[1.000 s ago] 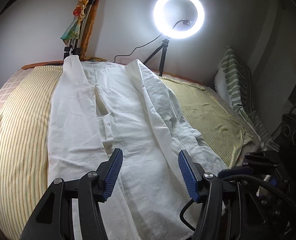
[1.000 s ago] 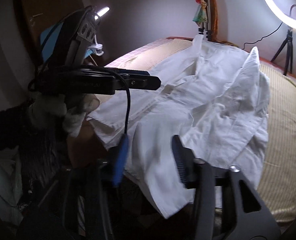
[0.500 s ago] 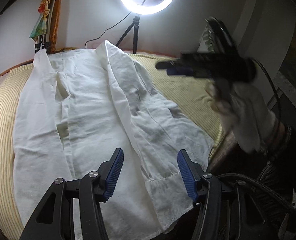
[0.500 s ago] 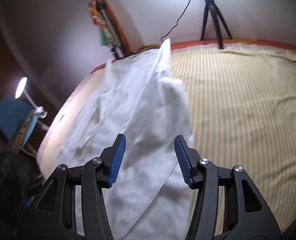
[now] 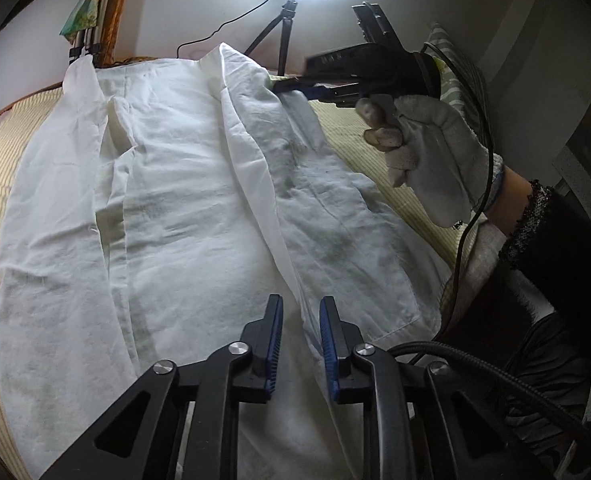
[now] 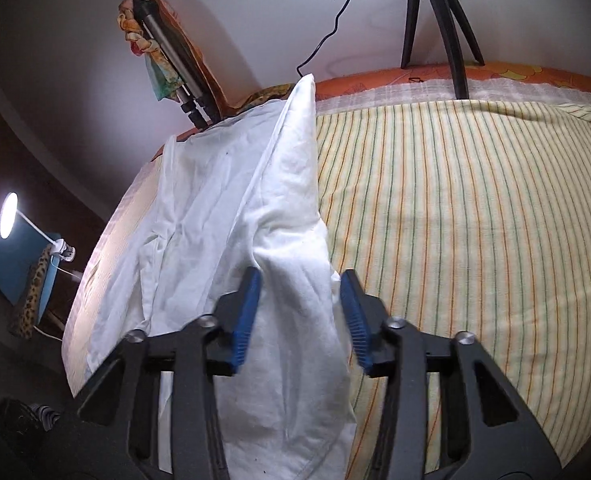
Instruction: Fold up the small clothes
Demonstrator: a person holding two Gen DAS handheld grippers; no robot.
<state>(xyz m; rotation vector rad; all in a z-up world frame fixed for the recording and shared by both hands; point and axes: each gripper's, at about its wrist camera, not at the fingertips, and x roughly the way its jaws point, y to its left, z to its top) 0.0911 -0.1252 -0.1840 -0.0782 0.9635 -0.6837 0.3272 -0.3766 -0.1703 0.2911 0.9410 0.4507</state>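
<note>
White cotton garment (image 5: 199,216) lies spread across mid-frame on the striped bedspread (image 6: 475,216). Our left gripper (image 5: 300,344) nearly pinches its fold edge; our right gripper (image 6: 300,312) stands apart around bunched cloth, which may slip.

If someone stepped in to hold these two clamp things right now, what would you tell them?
Left gripper: jaws narrowed around the folded edge of the white garment near its close end, not visibly clamped.
Right gripper: open, jaws on either side of a raised fabric ridge farther up the same side.
The garment lies lengthwise on the striped bedsheet, one side turned over.
Left: grip both points and carry on folding.
</note>
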